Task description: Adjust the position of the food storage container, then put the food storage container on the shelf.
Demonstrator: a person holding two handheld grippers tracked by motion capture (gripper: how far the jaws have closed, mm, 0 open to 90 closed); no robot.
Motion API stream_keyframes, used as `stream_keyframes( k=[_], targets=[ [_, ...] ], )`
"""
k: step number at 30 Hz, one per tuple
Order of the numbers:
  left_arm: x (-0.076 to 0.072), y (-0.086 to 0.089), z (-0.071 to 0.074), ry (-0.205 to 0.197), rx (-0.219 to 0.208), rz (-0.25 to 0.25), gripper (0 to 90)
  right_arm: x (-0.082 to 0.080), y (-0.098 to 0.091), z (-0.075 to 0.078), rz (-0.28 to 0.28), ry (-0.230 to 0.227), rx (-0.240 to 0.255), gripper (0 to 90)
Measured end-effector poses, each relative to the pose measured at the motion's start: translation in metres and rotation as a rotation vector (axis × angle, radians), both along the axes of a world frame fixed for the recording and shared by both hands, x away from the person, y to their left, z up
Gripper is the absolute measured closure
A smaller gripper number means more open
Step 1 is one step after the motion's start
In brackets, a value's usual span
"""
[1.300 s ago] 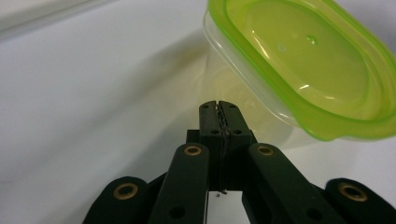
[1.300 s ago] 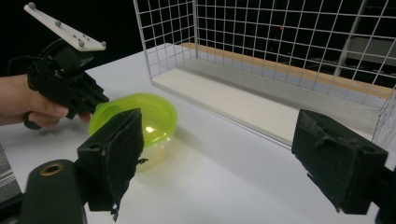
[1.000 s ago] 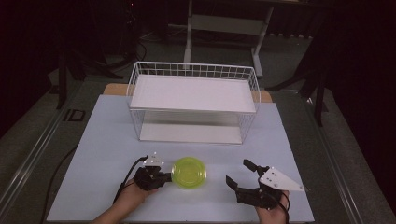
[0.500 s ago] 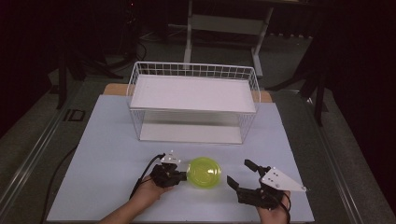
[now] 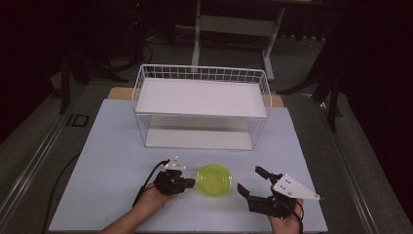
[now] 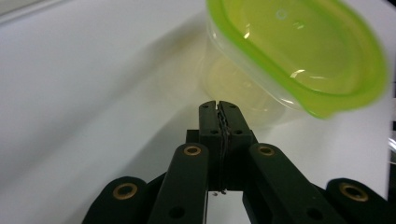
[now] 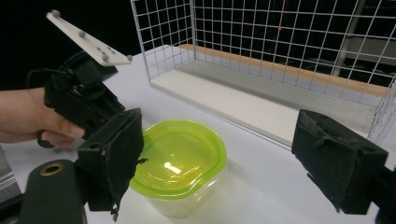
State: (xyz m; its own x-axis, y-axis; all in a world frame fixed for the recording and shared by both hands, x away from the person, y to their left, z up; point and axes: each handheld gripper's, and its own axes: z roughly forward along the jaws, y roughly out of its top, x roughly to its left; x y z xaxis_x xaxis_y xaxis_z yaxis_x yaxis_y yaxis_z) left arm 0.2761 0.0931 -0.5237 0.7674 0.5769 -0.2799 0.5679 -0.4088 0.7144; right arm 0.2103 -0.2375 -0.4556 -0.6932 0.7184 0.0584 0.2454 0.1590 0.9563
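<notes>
Nearest the person, the left gripper lies low on the pale blue-grey table with its black fingers pressed together and nothing between them, the tips just beside the left side of the container; the right gripper rests at the near right, its two black padded fingers spread wide and holding nothing, the container ahead of the gap between them; a hand grips the left gripper from the near edge, and a cable trails back from it. Between the two grippers stands the clear plastic container with a lime-green lid, upright on the table and closed; in the left gripper view it sits close beyond the fingertips, though whether they touch it I cannot tell. Farther back, well apart from the container, stands a white wire rack with a white shelf board on top and another at its base.
</notes>
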Motion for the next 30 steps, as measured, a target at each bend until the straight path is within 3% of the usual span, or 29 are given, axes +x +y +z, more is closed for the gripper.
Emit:
stream_keyframes(
  k=[2,3,6,10,14,17,20,23,24,26,27,30],
  targets=[
    [-0.002,0.004,0.002,-0.009,0.0,0.0,83.2,0.0,0.0,0.0,0.001,0.001,-0.001,16.7],
    [-0.006,0.012,0.006,-0.025,-0.015,-0.002,83.2,0.0,0.0,0.0,0.002,0.001,-0.002,16.7],
    [-0.013,0.026,0.011,-0.037,-0.055,0.003,72.0,0.0,0.001,-0.001,0.008,0.006,-0.005,16.8],
    [-0.022,0.041,0.016,-0.062,-0.09,-0.01,71.9,0.0,0.004,-0.001,0.015,0.008,-0.014,16.8],
    [-0.028,0.051,0.021,-0.07,-0.137,-0.008,60.9,0.0,0.006,-0.002,0.018,0.011,-0.02,16.8],
    [-0.031,0.056,0.024,-0.081,-0.172,-0.009,44.9,0.001,0.008,-0.004,0.019,0.017,-0.027,16.8],
    [-0.031,0.06,0.028,-0.078,-0.206,-0.015,16.7,0.001,0.009,-0.004,0.026,0.019,-0.033,16.9],
    [-0.031,0.062,0.033,-0.071,-0.236,-0.034,3.2,0.001,0.01,-0.004,0.026,0.018,-0.041,16.9],
    [-0.032,0.062,0.039,-0.104,-0.256,-0.004,3.2,0.0,0.011,-0.004,0.027,0.017,-0.046,16.9],
    [-0.033,0.062,0.042,-0.119,-0.273,0.002,2.1,0.0,0.013,-0.002,0.032,0.02,-0.055,16.9],
    [-0.034,0.061,0.048,-0.146,-0.287,0.012,2.1,0.0,0.014,-0.001,0.034,0.019,-0.06,16.9],
    [-0.035,0.059,0.057,-0.164,-0.311,0.014,2.1,0.0,0.018,0.003,0.056,0.022,-0.075,17.1]
  ],
)
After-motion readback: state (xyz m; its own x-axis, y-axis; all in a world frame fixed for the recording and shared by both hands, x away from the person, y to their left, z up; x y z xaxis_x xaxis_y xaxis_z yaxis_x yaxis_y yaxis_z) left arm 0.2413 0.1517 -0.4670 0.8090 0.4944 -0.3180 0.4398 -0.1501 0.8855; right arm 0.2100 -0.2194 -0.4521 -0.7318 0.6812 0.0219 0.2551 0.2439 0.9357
